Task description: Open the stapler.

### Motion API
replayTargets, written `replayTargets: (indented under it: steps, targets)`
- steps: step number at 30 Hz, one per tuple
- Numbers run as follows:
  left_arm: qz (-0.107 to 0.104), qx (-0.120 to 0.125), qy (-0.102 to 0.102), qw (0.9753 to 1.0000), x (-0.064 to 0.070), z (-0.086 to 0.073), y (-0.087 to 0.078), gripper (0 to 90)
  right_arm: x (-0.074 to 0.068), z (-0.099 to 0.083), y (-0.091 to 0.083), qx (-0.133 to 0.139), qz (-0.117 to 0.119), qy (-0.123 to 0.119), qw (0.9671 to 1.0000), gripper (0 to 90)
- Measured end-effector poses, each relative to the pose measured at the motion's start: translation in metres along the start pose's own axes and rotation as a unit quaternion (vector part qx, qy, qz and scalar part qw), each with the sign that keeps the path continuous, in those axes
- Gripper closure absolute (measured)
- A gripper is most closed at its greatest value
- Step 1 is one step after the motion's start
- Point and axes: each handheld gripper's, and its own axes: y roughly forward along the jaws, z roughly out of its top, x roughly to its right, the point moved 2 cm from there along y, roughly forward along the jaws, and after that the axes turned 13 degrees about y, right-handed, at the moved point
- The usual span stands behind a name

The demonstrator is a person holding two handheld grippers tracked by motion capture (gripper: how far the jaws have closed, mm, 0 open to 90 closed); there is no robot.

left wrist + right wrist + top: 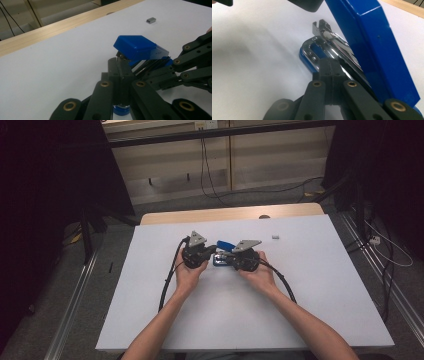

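A blue stapler lies mid-table with its blue lid swung up and its chrome staple rail bared. My left gripper comes at it from the left. In the left gripper view its jaws are pressed together over the stapler, with the blue base showing below them. My right gripper meets it from the right. Its jaws are pinched together at the rail, beside the raised lid. Exactly which part each grips is hidden.
A small grey block of staples lies apart on the white table top, beyond and to the right of the stapler. A wooden strip runs along the far edge. Cables trail back from both grippers.
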Motion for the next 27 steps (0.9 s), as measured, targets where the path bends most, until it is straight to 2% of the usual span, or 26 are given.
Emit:
replayTargets:
  steps: [7,11,16,24,27]
  targets:
    - [-0.001,0.0,0.001,1.0,0.0,0.0,0.0,90.0,-0.001,0.0,0.0,0.001,-0.001,-0.005,1.0,90.0]
    - [0.0,0.0,0.0,1.0,0.0,0.0,0.0,90.0,-0.005,0.003,-0.001,0.019,0.005,0.002,0.9998,90.0]
    - [0.001,0.0,0.0,1.0,0.0,0.0,0.0,90.0,-0.014,0.009,0.0,0.058,-0.001,0.004,0.9983,90.0]
    - [0.0,0.003,-0.005,1.0,-0.001,0.0,0.001,90.0,-0.018,0.011,0.007,0.065,-0.007,0.007,0.9979,90.0]
    - [0.0,0.002,-0.005,1.0,-0.001,0.0,0.0,90.0,-0.018,0.012,0.007,0.075,-0.015,0.009,0.997,90.0]
